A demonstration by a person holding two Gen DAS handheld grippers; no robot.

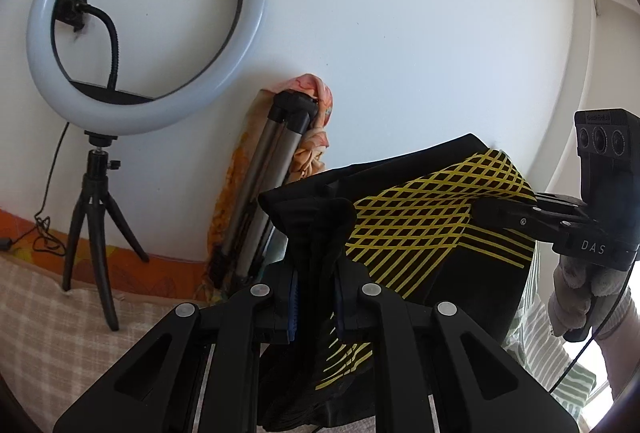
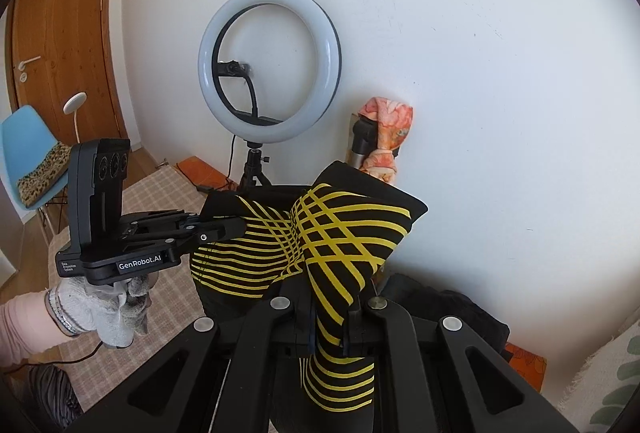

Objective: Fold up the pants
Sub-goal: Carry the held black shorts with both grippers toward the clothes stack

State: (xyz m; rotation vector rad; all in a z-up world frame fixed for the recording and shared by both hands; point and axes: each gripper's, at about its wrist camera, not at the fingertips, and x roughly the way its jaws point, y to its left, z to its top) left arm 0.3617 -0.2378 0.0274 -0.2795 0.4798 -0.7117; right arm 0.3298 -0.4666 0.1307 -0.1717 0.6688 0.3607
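A white wall [image 1: 400, 33] fills the upper frame; the pants [image 1: 420, 225] are pinched aloft by the left gripper [image 1: 314, 297] and right gripper [image 2: 330, 313] (bunched fabric may slip, spoiling alignment).

The pants [image 1: 420, 229] are smooth, stretchy black cloth with matt yellow printed lines. Both the left gripper [image 1: 314, 297] and the right gripper [image 2: 330, 313] are matt black plastic with shiny metal rivets. The ring light [image 2: 270, 67] has a smooth, milky plastic face; the door [image 2: 64, 33] is grained wood.
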